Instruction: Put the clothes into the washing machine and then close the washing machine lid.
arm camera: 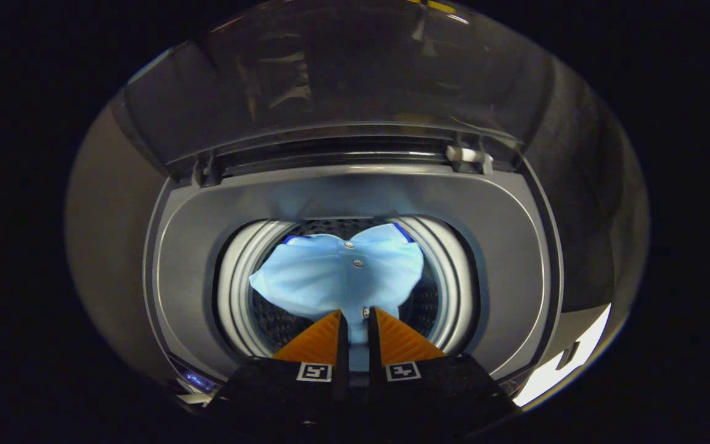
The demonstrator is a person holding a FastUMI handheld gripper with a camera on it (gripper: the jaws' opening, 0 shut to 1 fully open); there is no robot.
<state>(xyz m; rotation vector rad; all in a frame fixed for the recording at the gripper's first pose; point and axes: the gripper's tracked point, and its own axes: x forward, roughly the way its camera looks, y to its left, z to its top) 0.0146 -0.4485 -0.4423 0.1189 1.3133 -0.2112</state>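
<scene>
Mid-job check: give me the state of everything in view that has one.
gripper: shut on the light blue shirt, fingers pinching its fabric.
light blue shirt: held, hanging in the drum opening, buttons showing.
washing machine lid: open, raised behind the opening.
drum: open at the top, shirt hanging inside its mouth.

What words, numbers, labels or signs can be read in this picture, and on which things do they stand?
No readable words or numbers.
The gripper, shut on the light blue shirt above the washing machine drum, carries two square black-and-white markers: patterns, not letters.
The open lid shows reflections, no text.
</scene>
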